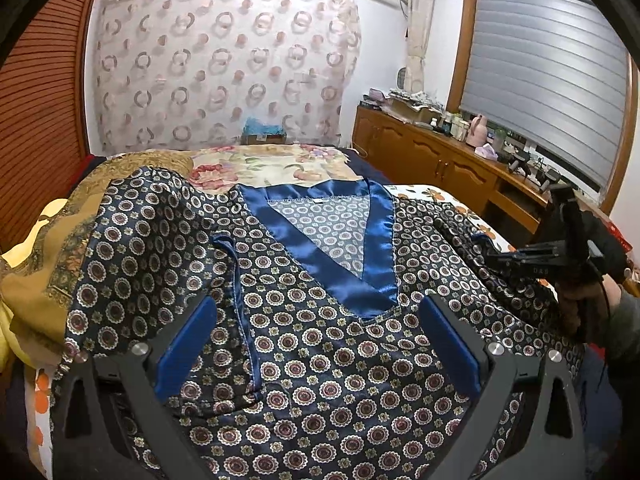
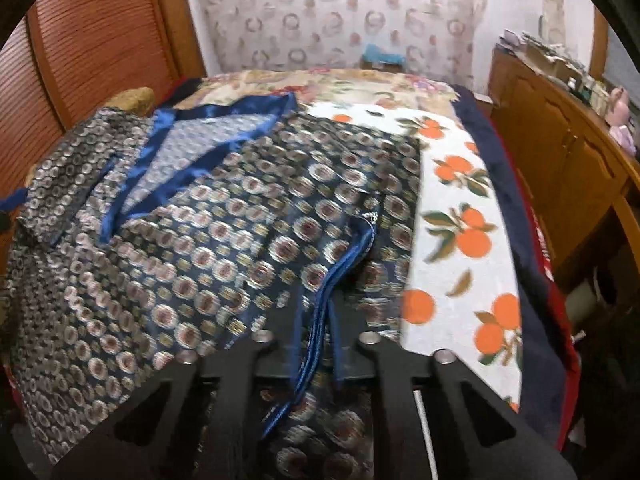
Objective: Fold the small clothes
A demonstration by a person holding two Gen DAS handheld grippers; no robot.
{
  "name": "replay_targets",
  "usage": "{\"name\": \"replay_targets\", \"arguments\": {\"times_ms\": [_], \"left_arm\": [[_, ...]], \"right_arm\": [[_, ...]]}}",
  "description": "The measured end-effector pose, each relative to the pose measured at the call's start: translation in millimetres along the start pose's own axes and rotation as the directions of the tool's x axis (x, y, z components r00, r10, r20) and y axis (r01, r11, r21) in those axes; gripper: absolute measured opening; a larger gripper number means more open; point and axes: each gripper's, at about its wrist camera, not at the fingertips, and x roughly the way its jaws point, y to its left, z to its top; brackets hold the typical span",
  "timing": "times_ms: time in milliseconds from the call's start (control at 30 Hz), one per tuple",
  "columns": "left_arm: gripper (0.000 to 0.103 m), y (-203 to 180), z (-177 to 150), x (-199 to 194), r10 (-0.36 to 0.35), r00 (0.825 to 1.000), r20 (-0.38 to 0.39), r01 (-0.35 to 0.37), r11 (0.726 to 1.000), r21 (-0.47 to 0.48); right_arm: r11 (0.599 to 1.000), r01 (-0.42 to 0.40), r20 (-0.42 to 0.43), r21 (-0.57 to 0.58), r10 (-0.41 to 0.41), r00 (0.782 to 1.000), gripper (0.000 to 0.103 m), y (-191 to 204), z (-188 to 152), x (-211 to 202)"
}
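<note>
A dark satin top (image 1: pixel 320 360) printed with small round medallions lies spread on the bed, its shiny blue V-collar (image 1: pixel 344 264) pointing toward me. My left gripper (image 1: pixel 320 308) hovers over the top's chest, open, with its blue pads (image 1: pixel 188 344) wide apart and only flat fabric below. The right gripper (image 1: pixel 516 258), held in a hand, sits at the garment's right edge. In the right wrist view that gripper (image 2: pixel 320 312) is shut on the top's blue-trimmed edge (image 2: pixel 348 264), which runs down between its black fingers. The top (image 2: pixel 200 240) stretches away to the left.
The bedspread (image 2: pixel 460 240) is white with an orange-fruit print, and a floral blanket (image 1: pixel 272 164) lies farther back. A mustard patterned cloth (image 1: pixel 48 272) bunches at the left. A wooden cabinet (image 1: pixel 440 160) with clutter on top runs along the right, and a louvred wooden door (image 1: pixel 40 120) stands on the left.
</note>
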Motion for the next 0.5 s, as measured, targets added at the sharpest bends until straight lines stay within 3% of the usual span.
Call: {"name": "replay_targets", "arguments": {"times_ms": [267,333,500], "left_arm": [[0.102,-1,0,-1,-0.004,1.000,0.000,0.004,1.000,0.003],[0.102,0,1,-2,-0.002,1.000,0.001,0.002,1.000,0.005],[0.102,11,5,-6,0.009,1.000,0.001,-0.009,1.000,0.010]], "right_arm": [[0.985,-0.120,0.059,-0.122,0.128,0.990,0.006,56,20,-5],[0.982,-0.111,0.070,-0.155,0.123,0.990,0.025,69,25,-6],[0.983,-0.047,0.073,-0.179,0.061,0.995,0.036,72,30,-1]]}}
